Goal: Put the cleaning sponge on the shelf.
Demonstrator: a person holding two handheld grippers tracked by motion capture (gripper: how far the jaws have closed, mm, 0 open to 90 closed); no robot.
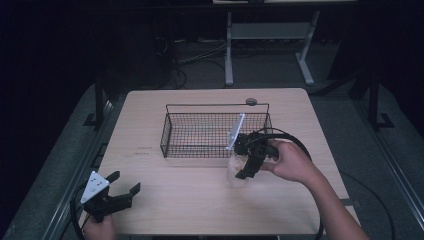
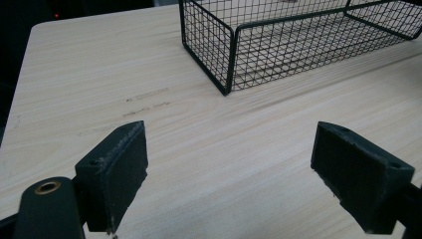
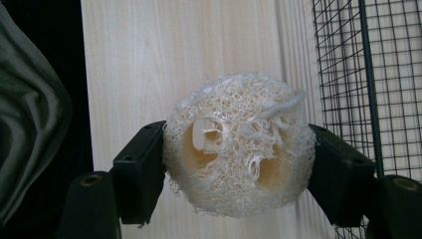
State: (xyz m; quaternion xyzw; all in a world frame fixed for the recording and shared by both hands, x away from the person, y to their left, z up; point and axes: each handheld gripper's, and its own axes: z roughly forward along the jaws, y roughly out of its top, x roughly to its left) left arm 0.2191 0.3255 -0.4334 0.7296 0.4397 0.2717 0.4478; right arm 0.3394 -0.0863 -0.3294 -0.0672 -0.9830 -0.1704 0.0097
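A pale round loofah sponge (image 3: 239, 144) sits squeezed between the two black jaws of my right gripper (image 3: 239, 164), which is shut on it. In the high view that right gripper (image 1: 245, 167) hovers just in front of the black wire basket's (image 1: 172, 131) near right corner, with the loofah (image 1: 236, 170) a pale blob under it. My left gripper (image 1: 125, 186) rests low at the table's front left, jaws wide open with nothing between them. In its own view the left gripper (image 2: 229, 169) looks over bare wood toward the basket (image 2: 226, 55).
The light wooden table (image 1: 200, 200) has free room in front of and left of the basket. A small round grey disc (image 1: 251, 101) lies at the far edge behind the basket. A dark cable (image 1: 295, 142) loops by the right hand. Table edges drop to a dark floor.
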